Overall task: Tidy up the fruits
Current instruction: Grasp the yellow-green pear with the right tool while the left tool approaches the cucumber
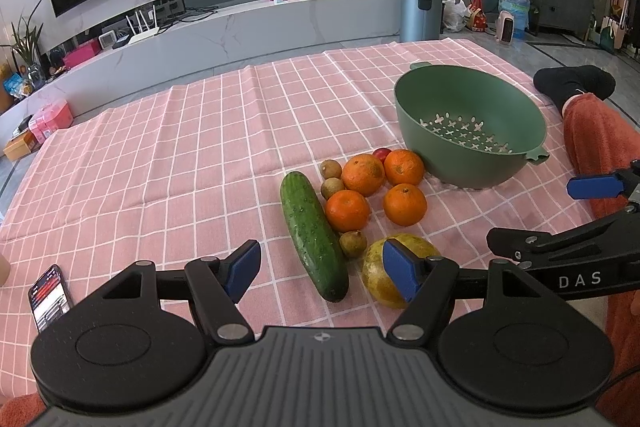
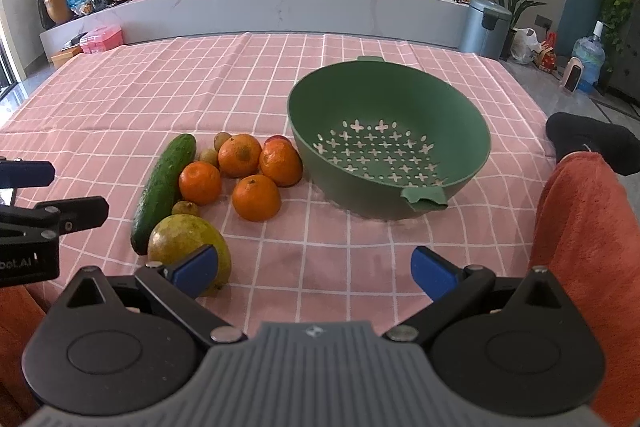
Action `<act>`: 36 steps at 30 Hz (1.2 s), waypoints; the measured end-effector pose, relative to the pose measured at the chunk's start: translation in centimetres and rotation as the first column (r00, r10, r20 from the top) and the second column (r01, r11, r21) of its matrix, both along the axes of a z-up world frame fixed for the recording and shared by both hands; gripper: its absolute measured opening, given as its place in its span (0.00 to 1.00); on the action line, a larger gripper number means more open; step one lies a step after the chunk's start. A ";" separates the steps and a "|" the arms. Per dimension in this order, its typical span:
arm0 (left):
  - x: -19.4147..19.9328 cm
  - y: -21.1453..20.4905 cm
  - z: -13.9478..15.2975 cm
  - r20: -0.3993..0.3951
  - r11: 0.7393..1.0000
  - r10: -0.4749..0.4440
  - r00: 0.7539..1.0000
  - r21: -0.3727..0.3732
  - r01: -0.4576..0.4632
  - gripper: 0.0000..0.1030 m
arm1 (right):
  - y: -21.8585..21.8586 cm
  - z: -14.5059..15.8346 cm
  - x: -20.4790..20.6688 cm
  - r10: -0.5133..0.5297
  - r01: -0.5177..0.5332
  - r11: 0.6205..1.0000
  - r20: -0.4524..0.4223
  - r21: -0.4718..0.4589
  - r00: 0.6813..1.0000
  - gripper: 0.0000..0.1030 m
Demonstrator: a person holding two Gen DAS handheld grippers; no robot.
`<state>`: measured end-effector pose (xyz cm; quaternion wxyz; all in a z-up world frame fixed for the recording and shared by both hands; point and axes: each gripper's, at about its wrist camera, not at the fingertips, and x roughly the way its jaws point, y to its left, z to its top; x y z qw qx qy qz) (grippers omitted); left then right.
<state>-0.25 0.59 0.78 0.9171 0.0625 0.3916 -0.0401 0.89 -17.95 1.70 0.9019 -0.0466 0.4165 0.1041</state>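
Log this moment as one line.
left gripper: open, empty | right gripper: open, empty | colander: empty | oranges, cucumber: on tablecloth

Pink checked cloth [image 2: 280,75] with white grid lines: woven fabric, matt, lightly creased, covering the table.
Green perforated colander bowl [image 2: 472,143]: moulded plastic, smooth, satin sheen.
Long dark green cucumber [image 1: 312,235]: waxy skin, finely bumpy.
Four round oranges [image 2: 256,197]: dimpled peel, slight gloss.
Large yellow-green fruit [image 2: 180,239]: dull, mottled rind.
Left claw [image 1: 322,273] and right claw [image 2: 314,273]: matt black plastic arms, blue rubbery pads, bright metal rivets.
Orange fleece trouser leg [image 2: 580,227]: fuzzy cloth.
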 end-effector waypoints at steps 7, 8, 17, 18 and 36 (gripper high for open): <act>0.9 1.3 0.3 -0.012 1.000 -0.017 1.000 -0.015 0.017 0.75 | -0.2 -1.0 0.9 0.019 -0.015 0.997 -0.057 0.081 0.998 0.95; 1.2 1.5 0.3 -0.019 1.000 -0.023 1.000 -0.013 0.022 0.74 | -0.2 -1.2 1.0 0.026 -0.019 0.995 -0.060 0.102 0.998 0.90; 2.6 3.5 -0.5 -0.098 0.995 -0.023 0.995 -0.095 0.014 0.45 | 2.6 -2.1 1.9 0.172 -0.157 0.967 -0.059 0.201 0.983 0.67; 2.7 3.7 -0.6 -0.105 0.994 -0.022 0.994 -0.104 0.011 0.44 | 3.3 -2.3 2.0 0.190 -0.174 0.965 -0.069 0.194 0.979 0.67; 5.5 5.0 -4.5 -0.202 0.984 -0.015 0.979 -0.177 -0.021 0.48 | 5.7 -6.1 4.9 0.270 -0.226 0.946 -0.177 0.234 0.946 0.61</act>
